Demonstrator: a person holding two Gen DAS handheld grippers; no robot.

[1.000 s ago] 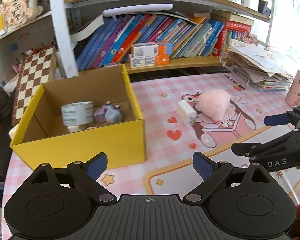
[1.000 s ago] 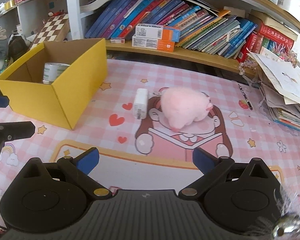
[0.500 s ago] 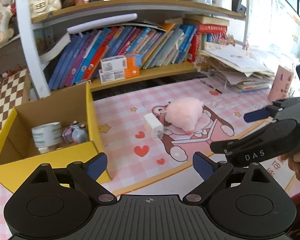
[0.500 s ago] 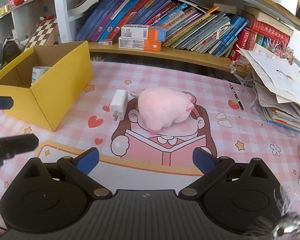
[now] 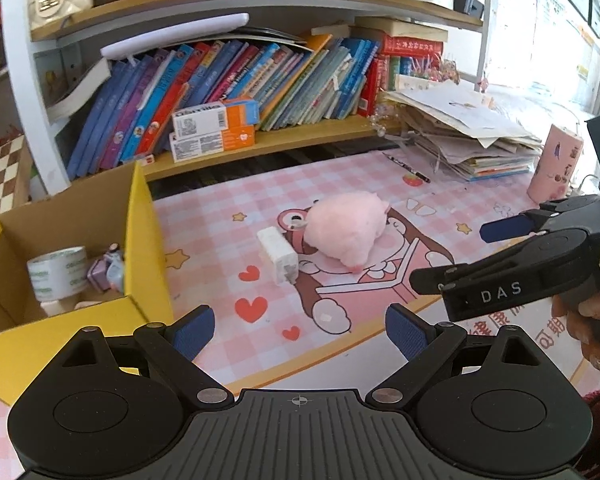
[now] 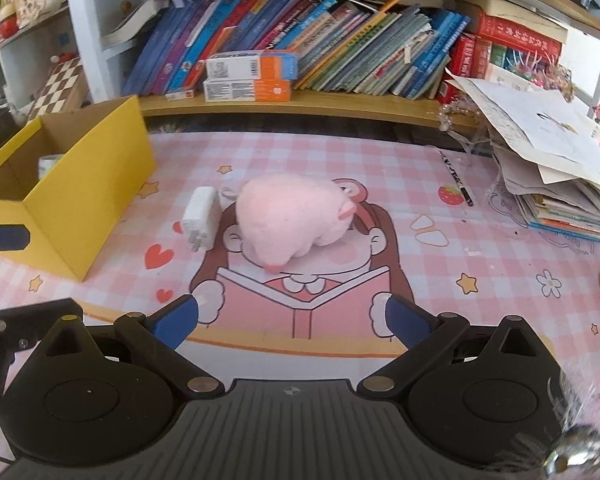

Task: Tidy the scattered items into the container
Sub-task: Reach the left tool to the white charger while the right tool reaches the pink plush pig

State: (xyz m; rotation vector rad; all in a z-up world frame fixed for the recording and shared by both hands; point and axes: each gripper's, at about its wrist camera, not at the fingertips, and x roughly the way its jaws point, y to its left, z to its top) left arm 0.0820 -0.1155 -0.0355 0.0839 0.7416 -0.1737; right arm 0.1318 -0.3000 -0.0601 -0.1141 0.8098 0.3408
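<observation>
Both tools are advancing on the remaining items: over the last second the pink plush (image 6: 296, 216) and white charger (image 6: 200, 218) are looming larger in the right wrist view. The left tool (image 5: 298, 330) and right tool (image 6: 292, 320) are wide open, holding nothing. The items are lying touching on the table (image 6: 480, 240), beside the yellow box (image 5: 140, 224), so a grasp is judged imminent.

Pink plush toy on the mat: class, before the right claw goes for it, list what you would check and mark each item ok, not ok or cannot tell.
1. Right claw open and empty: ok.
2. Plush lies ahead, roughly centred between the right claw's fingers: ok.
3. White charger clear of the plush: cannot tell, they look close or touching.
4. Left claw open, empty, out of the right claw's path: ok.
5. Yellow box open on top: ok.
6. Room in the box beside the tape roll for the plush: cannot tell.
</observation>
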